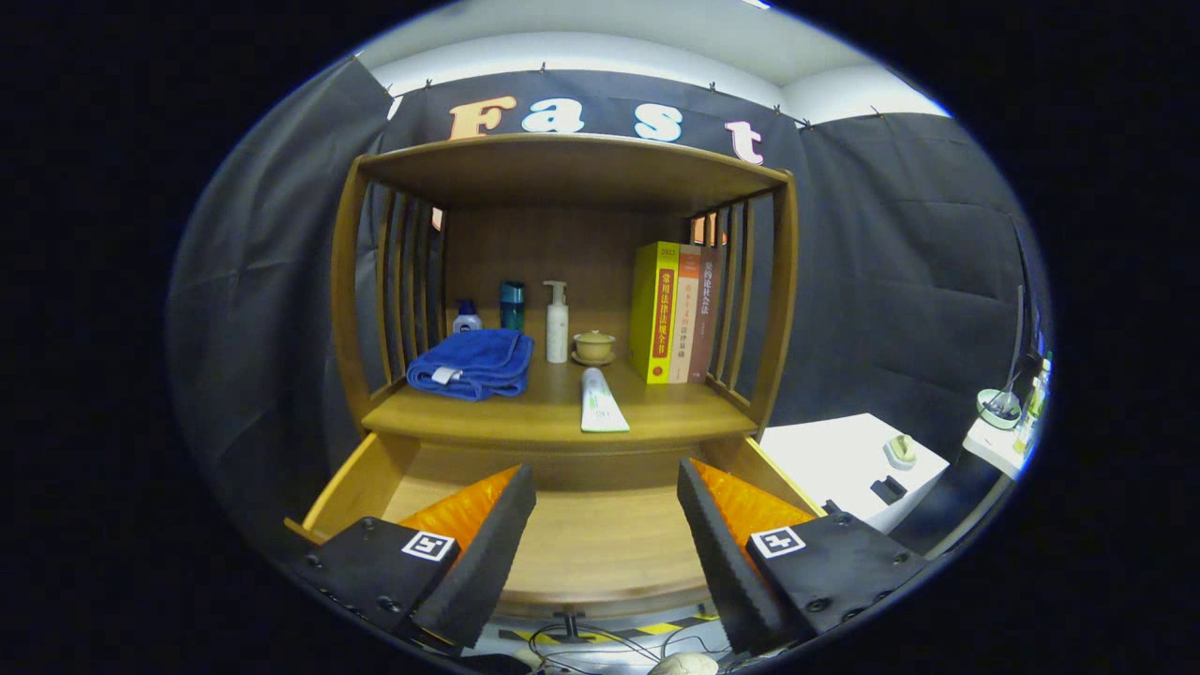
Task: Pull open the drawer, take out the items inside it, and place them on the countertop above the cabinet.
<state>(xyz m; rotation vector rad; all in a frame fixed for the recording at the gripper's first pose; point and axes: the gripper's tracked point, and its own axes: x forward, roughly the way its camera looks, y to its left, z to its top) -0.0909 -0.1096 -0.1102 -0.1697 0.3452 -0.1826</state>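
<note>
The tool (605,534) hangs with its fingers (487,544) spread wide and nothing between them but air. Directly below and ahead of the fingers lies the drawer (581,548), already pulled out toward the tool, its long side running left to right across the front of the cabinet. The part of the drawer floor that shows between and beyond the fingers is bare wood; the corners under the fingers are hidden, so I cannot tell whether anything is left there.

Beyond the drawer and a step higher is the tabletop (525,417) of the cabinet. A tube (600,401) lies near the front edge of the tabletop, straight ahead of the gap between the fingers, its long axis pointing from front to back, cap end away from the tool. To the left of the tube sits a folded blue towel (472,364); behind the tube stand a pump bottle (557,322), a small lidded cup (593,346) and, to the right, upright books (677,312).

Judging from this, the tool is lined up with the drawer's middle, and any next reach goes downward into the drawer.
</note>
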